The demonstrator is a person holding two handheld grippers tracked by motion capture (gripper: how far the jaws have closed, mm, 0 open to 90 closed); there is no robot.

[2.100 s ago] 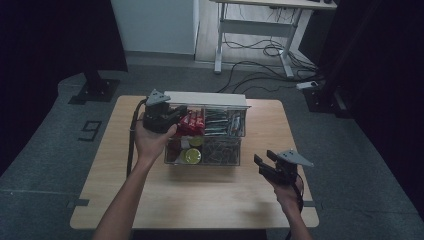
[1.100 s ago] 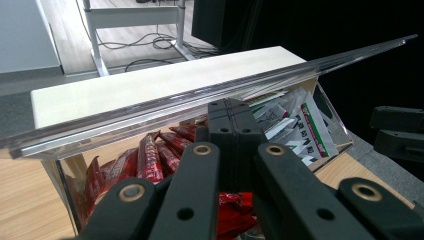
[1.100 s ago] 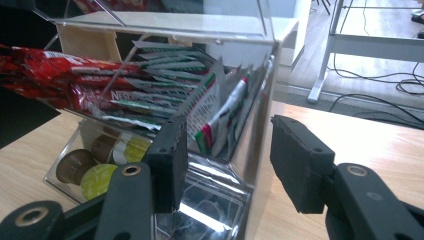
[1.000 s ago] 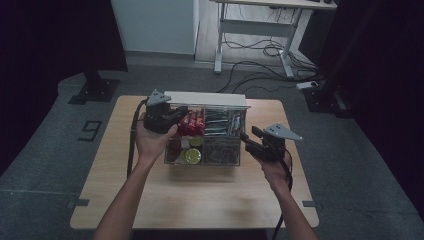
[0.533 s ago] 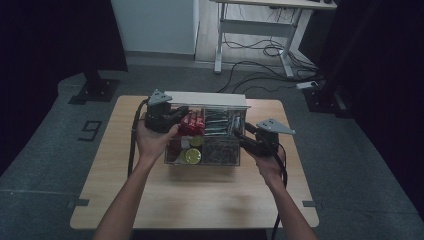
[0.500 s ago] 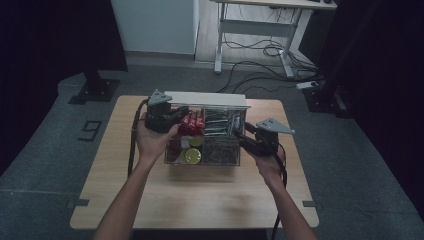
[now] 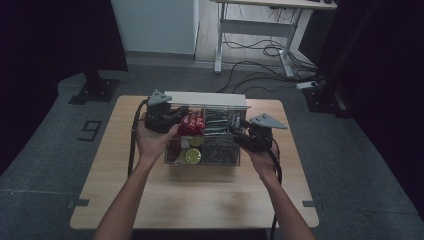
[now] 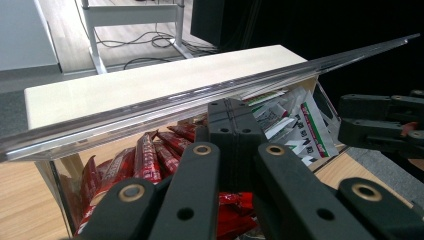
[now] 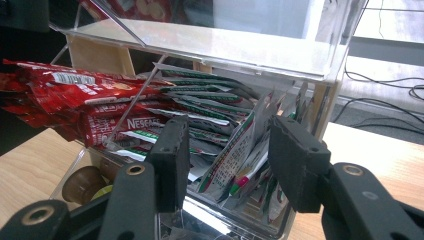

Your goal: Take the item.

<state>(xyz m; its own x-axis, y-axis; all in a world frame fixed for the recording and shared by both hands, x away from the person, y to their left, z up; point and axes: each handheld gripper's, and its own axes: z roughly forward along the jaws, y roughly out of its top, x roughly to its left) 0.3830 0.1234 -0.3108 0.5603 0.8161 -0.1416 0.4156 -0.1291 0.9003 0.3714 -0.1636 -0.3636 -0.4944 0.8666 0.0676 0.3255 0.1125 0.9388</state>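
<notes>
Clear organiser box (image 7: 202, 150) near bench's far edge, lid up. Left gripper (image 7: 167, 117) pressed together at box's left, over red sachets (image 8: 145, 160). Right gripper (image 9: 225, 150) spread around white-green packets (image 9: 235, 155), not yet pinching. Nothing lifted out.

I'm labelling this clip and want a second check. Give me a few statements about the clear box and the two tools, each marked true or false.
1. The clear box stands on a wooden table. True.
2. The right tool is clamped on a red sachet. False: its jaws stand apart at the green-and-white sachets, pressing on nothing.
3. The left tool has its jaws together. True.
4. The red sachets share a compartment with the green-and-white ones. False: a clear divider parts them.
5. The box lid is shut. False: it stands raised.
</notes>
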